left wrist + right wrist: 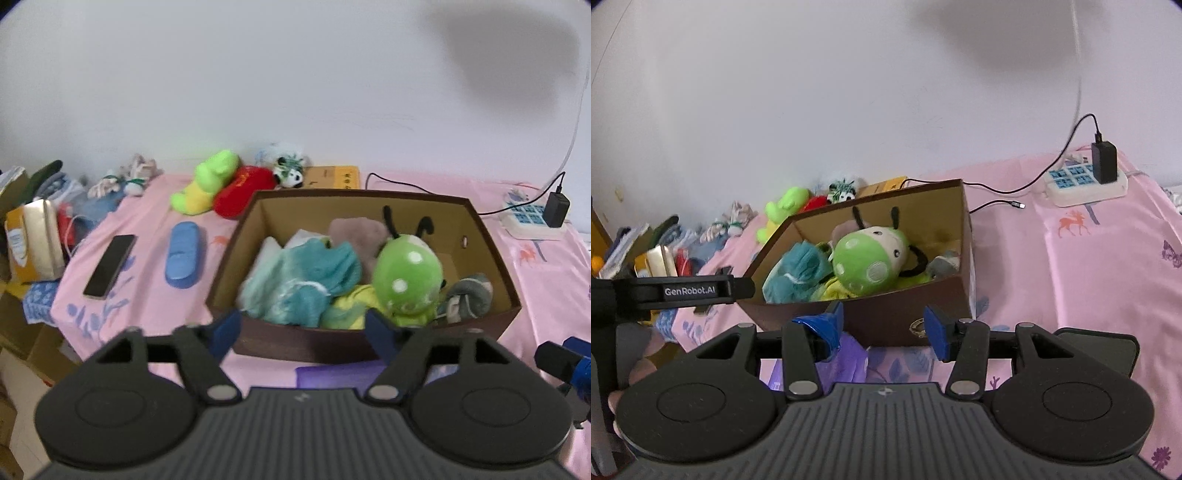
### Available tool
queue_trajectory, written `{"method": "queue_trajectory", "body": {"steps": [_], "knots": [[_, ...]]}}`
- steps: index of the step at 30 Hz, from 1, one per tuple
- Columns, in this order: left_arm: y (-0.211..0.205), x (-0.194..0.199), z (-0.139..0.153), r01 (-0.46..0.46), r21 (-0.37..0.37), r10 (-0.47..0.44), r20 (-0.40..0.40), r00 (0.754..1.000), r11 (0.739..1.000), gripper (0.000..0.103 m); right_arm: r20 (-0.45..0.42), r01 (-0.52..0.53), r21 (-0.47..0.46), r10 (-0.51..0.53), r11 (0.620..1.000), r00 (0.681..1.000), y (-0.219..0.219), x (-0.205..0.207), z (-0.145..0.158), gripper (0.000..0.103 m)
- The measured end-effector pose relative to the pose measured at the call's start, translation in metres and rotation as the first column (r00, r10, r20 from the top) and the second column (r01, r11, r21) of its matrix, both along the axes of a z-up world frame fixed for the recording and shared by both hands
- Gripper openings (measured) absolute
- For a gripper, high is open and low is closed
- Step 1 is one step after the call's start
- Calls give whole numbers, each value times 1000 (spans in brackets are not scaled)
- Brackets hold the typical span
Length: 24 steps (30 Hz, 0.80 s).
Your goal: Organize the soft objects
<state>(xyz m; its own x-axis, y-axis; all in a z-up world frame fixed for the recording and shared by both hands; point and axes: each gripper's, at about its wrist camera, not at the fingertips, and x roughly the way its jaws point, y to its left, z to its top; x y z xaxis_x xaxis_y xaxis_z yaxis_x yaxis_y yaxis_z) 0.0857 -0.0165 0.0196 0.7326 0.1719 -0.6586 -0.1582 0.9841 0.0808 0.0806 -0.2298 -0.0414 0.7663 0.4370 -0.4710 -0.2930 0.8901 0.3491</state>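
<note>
A brown cardboard box (pixel 314 343) (pixel 882 314) stands on the pink bed sheet. It holds a green spotted plush with black antennae (pixel 406 273) (pixel 868 262), a teal plush (pixel 314 273) (pixel 798 273), a grey one (pixel 469 295) and a beige one (pixel 354 232). Behind the box, against the wall, lie a neon green plush (pixel 207 181), a red plush (pixel 243 192) and a small panda toy (pixel 290 173). My left gripper (pixel 303 330) is open wide in front of the box with nothing between its pads. My right gripper (pixel 882 328) also stands open and empty before the box's front wall.
A purple flat item (pixel 332 369) (pixel 846 362) lies under the grippers. Left of the box are a blue case (pixel 184 258) and a phone (pixel 109 266). A power strip (pixel 1086 184) with a black charger and cables sits at the right. Cartons crowd the left edge.
</note>
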Motion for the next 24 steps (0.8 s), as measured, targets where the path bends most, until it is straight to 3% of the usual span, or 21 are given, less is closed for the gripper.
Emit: {"method": "queue_trajectory", "body": {"steps": [1,14,24], "knots": [[3,-3,0,-5,-2,5,3,1000,1000,94,2,3,-10,-3,1000,1000,4,-2,1,33],[23,-15,-19,31,-56,-36,-76,996,998,94,-106,105,-89,-114,990,988,31,-16,1,33],[25,-18,-43,120,-104,-136,-157,978,987,94,-155,192,-132,-212,972,965,40,-35,-11,33]]}}
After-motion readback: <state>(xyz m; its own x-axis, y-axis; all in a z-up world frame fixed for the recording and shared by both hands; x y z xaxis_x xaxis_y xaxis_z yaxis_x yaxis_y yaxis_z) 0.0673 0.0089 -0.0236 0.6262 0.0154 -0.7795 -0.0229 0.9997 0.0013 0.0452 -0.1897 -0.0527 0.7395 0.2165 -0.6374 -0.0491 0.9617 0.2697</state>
